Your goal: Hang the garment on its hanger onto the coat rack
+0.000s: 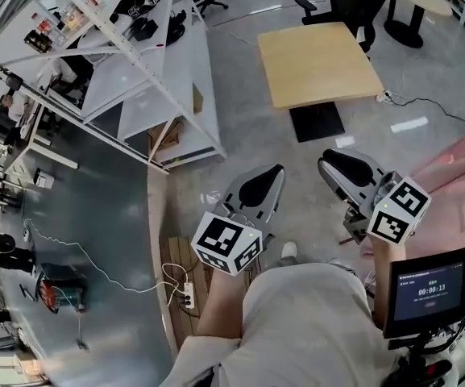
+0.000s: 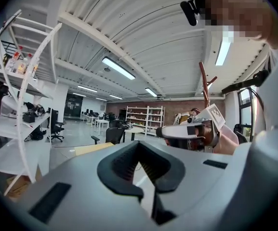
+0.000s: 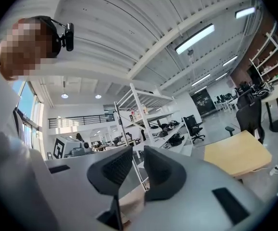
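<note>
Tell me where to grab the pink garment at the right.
Only an edge of the pink garment shows, off to the right gripper's right. Probably come in from its left with that gripper and pinch the near fabric edge; its hanger cannot be made out.

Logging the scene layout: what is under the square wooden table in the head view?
A black base plate shows under the wooden table, jutting out at its near edge. The tabletop covers whatever joins the two.

Bright, even light falls from ceiling strip lights (image 2: 118, 68); the glossy floor (image 1: 240, 79) shows pale glare. Both gripper views bend strongly, with dark vignetted corners.
</note>
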